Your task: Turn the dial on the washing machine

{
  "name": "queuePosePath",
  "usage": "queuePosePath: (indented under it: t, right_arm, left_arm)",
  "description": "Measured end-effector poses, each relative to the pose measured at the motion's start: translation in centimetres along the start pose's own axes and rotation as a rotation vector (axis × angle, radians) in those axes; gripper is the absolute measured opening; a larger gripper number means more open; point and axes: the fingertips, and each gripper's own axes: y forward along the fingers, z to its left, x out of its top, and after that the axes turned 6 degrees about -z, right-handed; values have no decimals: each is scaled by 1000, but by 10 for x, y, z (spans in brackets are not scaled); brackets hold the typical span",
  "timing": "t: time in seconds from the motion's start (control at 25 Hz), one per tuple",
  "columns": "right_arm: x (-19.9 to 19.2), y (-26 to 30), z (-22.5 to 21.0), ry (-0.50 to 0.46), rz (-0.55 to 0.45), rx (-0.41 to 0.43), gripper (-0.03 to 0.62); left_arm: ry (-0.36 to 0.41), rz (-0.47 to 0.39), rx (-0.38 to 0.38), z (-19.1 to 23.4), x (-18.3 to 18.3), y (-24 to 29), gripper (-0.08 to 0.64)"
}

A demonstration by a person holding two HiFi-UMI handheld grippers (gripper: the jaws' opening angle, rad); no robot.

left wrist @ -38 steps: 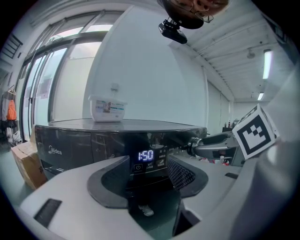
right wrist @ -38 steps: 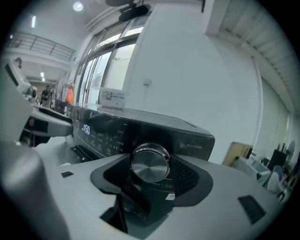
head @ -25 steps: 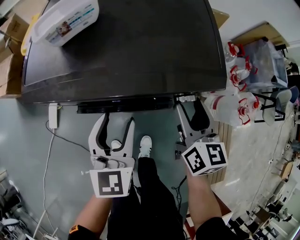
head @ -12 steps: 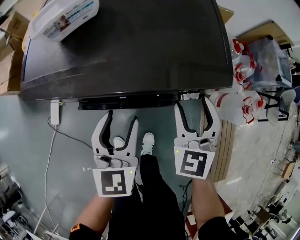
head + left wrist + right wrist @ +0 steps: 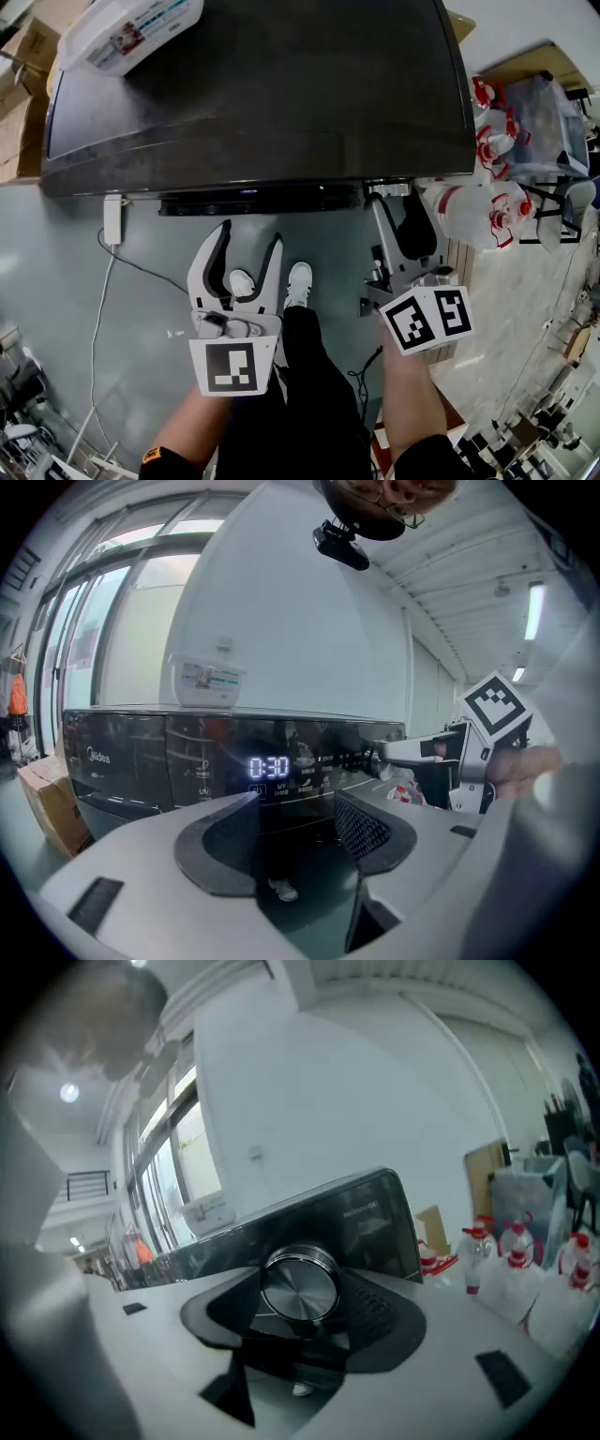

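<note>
The dark washing machine (image 5: pixel 253 84) fills the top of the head view. Its silver dial (image 5: pixel 298 1285) is on the front panel near the right end and is also visible from the side in the left gripper view as the dial (image 5: pixel 380 759). My right gripper (image 5: pixel 394 202) is rolled to one side, its marker cube swung out to the right. Its two pads are shut on the dial's rim. My left gripper (image 5: pixel 246 246) hangs open in front of the panel with nothing between its fingers. The lit display (image 5: pixel 269 767) reads 0:30.
A white plastic box (image 5: pixel 131 33) lies on the machine's lid at the back left. Clear jugs with red caps (image 5: pixel 487 202) stand on the floor to the right. Cardboard boxes (image 5: pixel 23 56) are at the left. A white adapter and cable (image 5: pixel 112 219) lie below the machine's front.
The right gripper stood upright on the dial half a second ago and has now rolled to the side again, as it was a second ago. The left gripper has barely moved.
</note>
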Motion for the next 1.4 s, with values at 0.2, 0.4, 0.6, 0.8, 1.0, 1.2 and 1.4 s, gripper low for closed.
queuePosePath:
  t: [0.2,0.4,0.6,0.8,1.0,1.2,1.4]
  right_arm:
    - [-1,0,2,-71,-2,1,281]
    - [-5,-1,13,-415,28,-17,294]
    - [-5,2,19,-725,63,-53,295]
    - [-6,1,18,-722,73,-75,279]
    - [-2,2,15,-535,36,-58,278]
    - [0,1,5,-195,5,-21,277]
    - [1,-1,1,-38,-22,2,278]
  left_arm:
    - [9,-1,-5,0,0,1,242]
    - [8,-6,-6,-2,2,2,242]
    - [9,-7,-5,-4,1,0,242]
    - [4,-7,-2,-4,1,-2,242]
    - [5,-11,-5,-4,0,-1,242]
    - [-5,-6,-2,-3,-2,-1,242]
    - [2,1,-3,-4,-2,-2,242]
